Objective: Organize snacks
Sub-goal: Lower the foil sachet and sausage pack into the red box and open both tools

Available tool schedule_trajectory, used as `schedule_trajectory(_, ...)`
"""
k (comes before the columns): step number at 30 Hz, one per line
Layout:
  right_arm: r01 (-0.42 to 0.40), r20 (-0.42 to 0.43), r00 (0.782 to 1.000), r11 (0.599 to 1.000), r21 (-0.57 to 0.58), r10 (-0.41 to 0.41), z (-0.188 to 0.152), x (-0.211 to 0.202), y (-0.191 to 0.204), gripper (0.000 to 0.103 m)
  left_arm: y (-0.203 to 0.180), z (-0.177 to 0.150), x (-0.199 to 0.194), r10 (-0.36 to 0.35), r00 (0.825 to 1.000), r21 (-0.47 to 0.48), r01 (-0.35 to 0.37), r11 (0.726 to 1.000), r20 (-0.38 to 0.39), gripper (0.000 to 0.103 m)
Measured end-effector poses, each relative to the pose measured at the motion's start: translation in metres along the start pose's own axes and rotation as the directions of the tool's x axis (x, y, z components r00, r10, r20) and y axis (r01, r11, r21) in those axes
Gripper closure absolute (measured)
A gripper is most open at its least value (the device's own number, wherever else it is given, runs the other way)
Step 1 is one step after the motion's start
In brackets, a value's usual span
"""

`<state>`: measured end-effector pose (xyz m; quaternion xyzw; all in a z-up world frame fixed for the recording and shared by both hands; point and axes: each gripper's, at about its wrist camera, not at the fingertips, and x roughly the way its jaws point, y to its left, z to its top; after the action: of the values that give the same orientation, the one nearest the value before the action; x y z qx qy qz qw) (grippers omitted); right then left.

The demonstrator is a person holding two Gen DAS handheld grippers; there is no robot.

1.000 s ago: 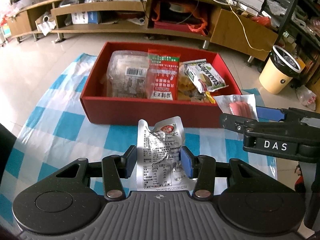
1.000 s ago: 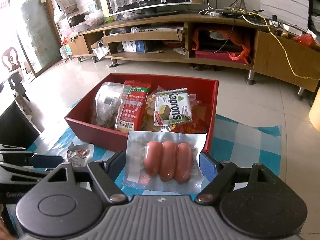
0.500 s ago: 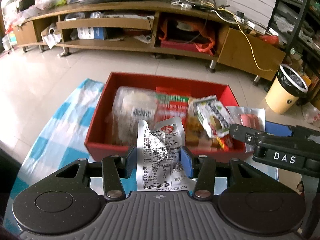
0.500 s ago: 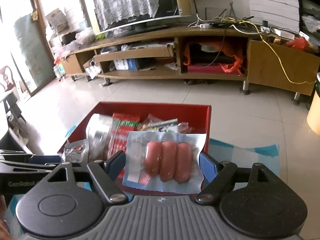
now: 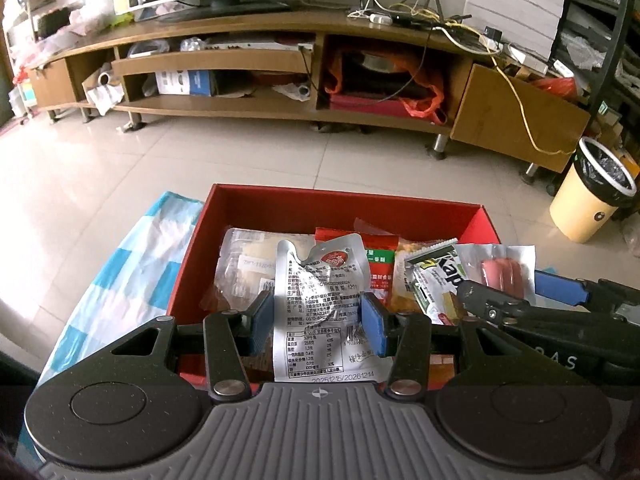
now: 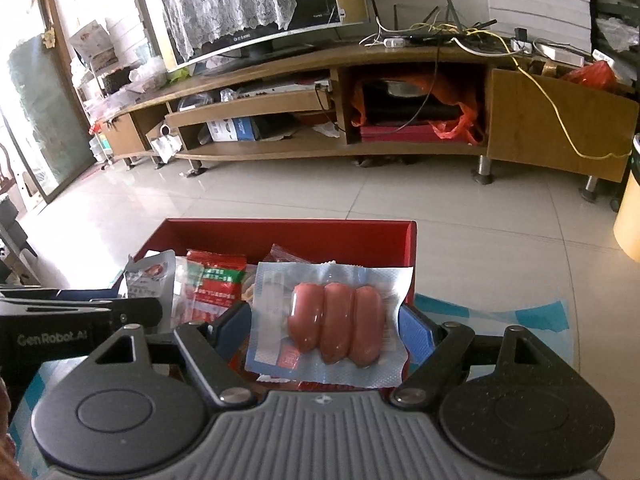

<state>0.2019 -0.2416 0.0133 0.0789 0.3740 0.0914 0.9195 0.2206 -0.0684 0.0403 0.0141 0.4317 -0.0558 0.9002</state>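
Observation:
A red box [image 5: 340,208] on a blue-checked cloth [image 5: 120,280] holds several snack packets. My left gripper [image 5: 318,320] is shut on a silver foil snack pouch [image 5: 320,300] and holds it over the box's near-left part. My right gripper [image 6: 326,330] is shut on a clear vacuum pack of three sausages [image 6: 336,328] and holds it over the box's right part [image 6: 410,264]. The right gripper shows at the right of the left wrist view [image 5: 532,308]. The left gripper shows at the left of the right wrist view [image 6: 80,320].
In the box lie a clear bag [image 5: 244,272], a red packet [image 6: 216,284] and a green-white Kaprons packet [image 5: 436,280]. Behind is tiled floor, a long wooden TV stand [image 5: 280,80] and a cream bin [image 5: 592,196] at right.
Both grippers have moved forward and up with their packs, from in front of the box to over it. The jaws have kept their hold.

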Motion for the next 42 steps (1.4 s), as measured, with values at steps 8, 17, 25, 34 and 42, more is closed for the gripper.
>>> schedule_trajectory(8, 0.014, -0.008, 1.0, 1.0, -0.013, -0.014, 0.003, 0.014, 0.003, 0.024, -0.002, 0.001, 0.014, 0.023, 1.0, 0.017, -0.023, 1.0, -0.013, 0.055)
schedule_trajectory(17, 0.041, -0.011, 0.999, 0.999, -0.019, -0.041, 0.003, 0.02, 0.005, 0.017, -0.003, -0.001, 0.012, 0.048, 0.999, 0.033, -0.047, 0.998, -0.007, 0.035)
schedule_trajectory(25, 0.049, 0.033, 0.998, 0.999, -0.003, -0.049, 0.009, 0.007, 0.002, 0.014, 0.0, 0.003, -0.002, 0.058, 0.998, 0.025, -0.059, 0.998, 0.029, 0.025)
schedule_trajectory(34, 0.067, 0.055, 0.996, 0.997, -0.022, -0.066, 0.005, -0.014, 0.012, 0.013, 0.009, -0.012, -0.01, 0.075, 0.997, 0.013, -0.075, 0.997, 0.008, 0.024)
schedule_trajectory(42, 0.058, 0.035, 0.998, 0.997, -0.047, -0.057, -0.016, -0.037, 0.02, 0.012, 0.015, -0.035, -0.026, 0.073, 0.997, -0.002, -0.073, 0.997, -0.023, 0.023)
